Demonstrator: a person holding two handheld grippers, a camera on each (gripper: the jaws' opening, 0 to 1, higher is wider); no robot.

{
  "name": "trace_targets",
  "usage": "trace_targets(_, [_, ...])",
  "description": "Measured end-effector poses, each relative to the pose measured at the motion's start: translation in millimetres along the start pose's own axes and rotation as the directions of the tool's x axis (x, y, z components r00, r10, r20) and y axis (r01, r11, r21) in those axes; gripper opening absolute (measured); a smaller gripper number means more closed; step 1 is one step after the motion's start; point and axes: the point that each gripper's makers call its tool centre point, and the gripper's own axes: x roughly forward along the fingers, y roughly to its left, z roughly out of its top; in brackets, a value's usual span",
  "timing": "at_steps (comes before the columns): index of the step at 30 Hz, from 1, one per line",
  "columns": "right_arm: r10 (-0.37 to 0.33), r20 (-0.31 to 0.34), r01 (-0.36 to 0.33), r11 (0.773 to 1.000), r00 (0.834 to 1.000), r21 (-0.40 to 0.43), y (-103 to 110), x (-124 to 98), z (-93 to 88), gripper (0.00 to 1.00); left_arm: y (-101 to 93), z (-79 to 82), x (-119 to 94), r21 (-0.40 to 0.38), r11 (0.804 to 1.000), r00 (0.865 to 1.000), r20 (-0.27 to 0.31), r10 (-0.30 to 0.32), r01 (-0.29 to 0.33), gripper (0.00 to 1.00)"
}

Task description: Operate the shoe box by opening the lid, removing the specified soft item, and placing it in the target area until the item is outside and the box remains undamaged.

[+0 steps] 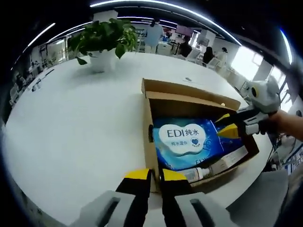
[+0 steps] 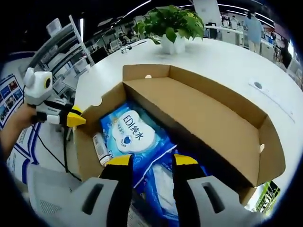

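Lid is already open, so step 1 done. Wipes pack is inside the box, beside a tube; not out yet. Left gripper pinches the box wall, jaws nearly closed. Right gripper hovers over pack w/ jaws apart, holding nothing. Left to do: grab, lift out, place on table.

Shoe boxes: one, open cardboard box on the white table
Blue wipes packs: one, inside the box
Tubes: one, lying at the near end of the box
Potted plants: one, far side of the table
Grippers: two, left gripper, right gripper
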Motion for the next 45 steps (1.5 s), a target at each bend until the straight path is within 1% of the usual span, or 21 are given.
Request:
trace_targets(3, [0.005, -0.009, -0.004, 1.0, 1.0, 0.02, 0.1, 6.2, 0.5, 0.29, 1.1, 0.1, -0.1, -0.013, 1.0, 1.0, 0.005, 0.004, -0.004, 0.08])
trace_targets(10, [0.0, -0.023, 0.001, 1.0, 1.0, 0.023, 4.4, 19.3, -1.2, 0.29, 2.1, 0.0, -0.5, -0.032, 0.999, 1.0, 0.024, 0.005, -0.004, 0.07])
trace_targets(14, [-0.012, -0.015, 0.012, 1.0, 1.0, -0.002, 4.5, 19.9, 0.1, 0.25, 2.5, 0.8, 0.0, -0.034, 0.999, 1.0, 0.026, 0.007, -0.006, 0.07])
trace_targets(15, [-0.019, -0.013, 0.018, 0.999, 1.0, -0.037, 3.1, 20.0, 0.5, 0.24, 2.8, 0.8, 0.0, -0.033, 0.999, 1.0, 0.025, 0.007, -0.007, 0.07])
trace_targets(18, [-0.028, -0.01, 0.027, 0.998, 1.0, -0.061, 2.0, 19.8, 1.1, 0.19, 3.8, 0.6, 0.0, -0.03, 1.0, 1.0, 0.024, 0.008, -0.007, 0.07])
trace_targets(21, [-0.027, -0.001, 0.027, 0.999, 1.0, -0.032, 1.3, 17.7, 4.3, 0.19, 5.3, 0.1, 1.0, -0.027, 1.0, 1.0, 0.026, 0.009, -0.008, 0.07])
trace_targets(24, [-0.045, 0.012, 0.045, 0.998, 0.999, -0.038, 0.5, 14.8, 6.6, 0.15, 5.8, 0.5, 1.1, -0.03, 1.0, 1.0, 0.028, 0.009, -0.009, 0.07])
trace_targets(26, [-0.04, 0.017, 0.041, 0.999, 0.999, -0.025, 2.4, 13.3, 7.7, 0.15, 6.1, 0.6, 1.3, -0.032, 0.999, 0.999, 0.03, 0.009, -0.008, 0.07])
trace_targets(27, [-0.039, 0.021, 0.039, 0.999, 0.999, -0.018, 3.0, 12.3, 8.7, 0.14, 6.5, 0.6, 1.5, -0.032, 0.999, 0.999, 0.031, 0.009, -0.008, 0.07])
trace_targets(29, [-0.028, 0.031, 0.028, 1.0, 0.999, 0.004, 5.8, 11.2, 11.1, 0.09, 6.6, 0.7, 1.6, -0.032, 0.999, 0.999, 0.033, 0.009, -0.008, 0.07])
trace_targets(30, [-0.023, 0.031, 0.023, 1.0, 0.999, 0.005, 6.7, 11.8, 11.0, 0.07, 6.6, 0.7, 1.6, -0.033, 0.999, 0.999, 0.034, 0.008, -0.007, 0.07])
trace_targets(35, [-0.014, -0.008, 0.015, 0.999, 1.0, 0.039, 8.8, 21.7, 1.8, 0.11, 6.9, 1.0, 1.7, -0.038, 0.999, 0.999, 0.036, 0.003, -0.001, 0.07])
trace_targets(38, [-0.003, -0.014, 0.004, 0.999, 1.0, 0.042, 12.4, 26.9, 0.3, 0.11, 7.1, 1.1, 1.8, -0.043, 0.999, 0.999, 0.039, 0.001, 0.001, 0.07])
trace_targets(40, [-0.003, -0.016, 0.003, 0.999, 1.0, 0.034, 12.3, 26.7, 0.8, 0.09, 7.5, 1.0, 2.1, -0.045, 0.999, 0.999, 0.038, 0.0, 0.001, 0.07])
trace_targets(42, [-0.005, -0.017, 0.005, 1.0, 1.0, 0.028, 11.1, 25.1, 0.4, 0.03, 7.7, 1.0, 2.3, -0.041, 0.999, 0.999, 0.036, 0.002, 0.0, 0.07])
trace_targets(43, [-0.011, -0.017, 0.011, 1.0, 1.0, 0.02, 8.3, 23.7, -0.3, 0.02, 7.4, 0.8, 2.3, -0.039, 0.999, 0.999, 0.034, 0.003, -0.002, 0.07])
trace_targets(44, [0.006, -0.012, -0.006, 0.999, 1.0, 0.044, 10.0, 23.1, 1.1, 0.01, 7.4, 0.8, 2.3, -0.037, 0.999, 0.999, 0.034, 0.003, -0.002, 0.07])
trace_targets(45, [0.005, -0.008, -0.005, 0.999, 1.0, 0.042, 10.7, 19.9, 1.6, 0.01, 7.3, 0.7, 2.3, -0.04, 0.999, 0.999, 0.033, 0.004, -0.003, 0.07])
